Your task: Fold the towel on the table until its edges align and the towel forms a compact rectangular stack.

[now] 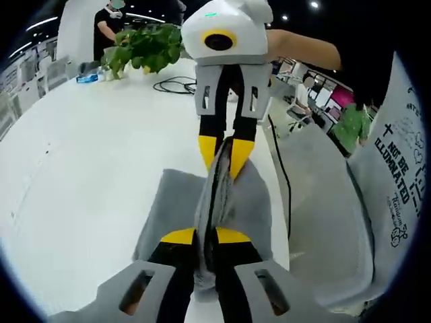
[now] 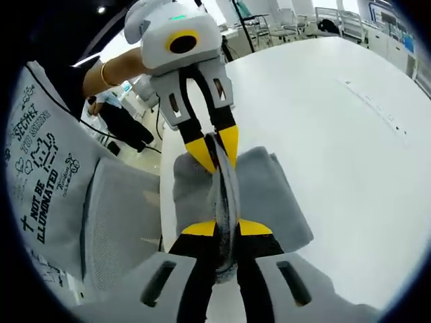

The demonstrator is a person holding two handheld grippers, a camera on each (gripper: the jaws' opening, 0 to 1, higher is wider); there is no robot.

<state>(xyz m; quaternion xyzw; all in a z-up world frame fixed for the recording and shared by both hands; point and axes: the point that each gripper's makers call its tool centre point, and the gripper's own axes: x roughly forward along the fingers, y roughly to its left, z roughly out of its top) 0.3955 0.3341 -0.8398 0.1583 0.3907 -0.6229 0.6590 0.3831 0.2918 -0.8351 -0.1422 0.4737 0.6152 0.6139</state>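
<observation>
We hold the towel (image 1: 219, 202) pinched in both grippers — left gripper (image 1: 205, 237) and right gripper (image 2: 221, 229) — its edge raised above the table (image 1: 81, 168). If either pinch slips, we risk misaligned edges.

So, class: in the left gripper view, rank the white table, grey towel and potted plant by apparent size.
1. white table
2. grey towel
3. potted plant, though it stands far off, so looks small.

The towel (image 1: 246, 202) lies at the table's (image 1: 87, 175) near edge, its raised fold pinched between the left gripper (image 1: 205, 237) and the right gripper (image 1: 227, 149) facing it. A plant (image 1: 145, 47) stands at the far end, a cable (image 1: 176, 85) just beside it.
</observation>
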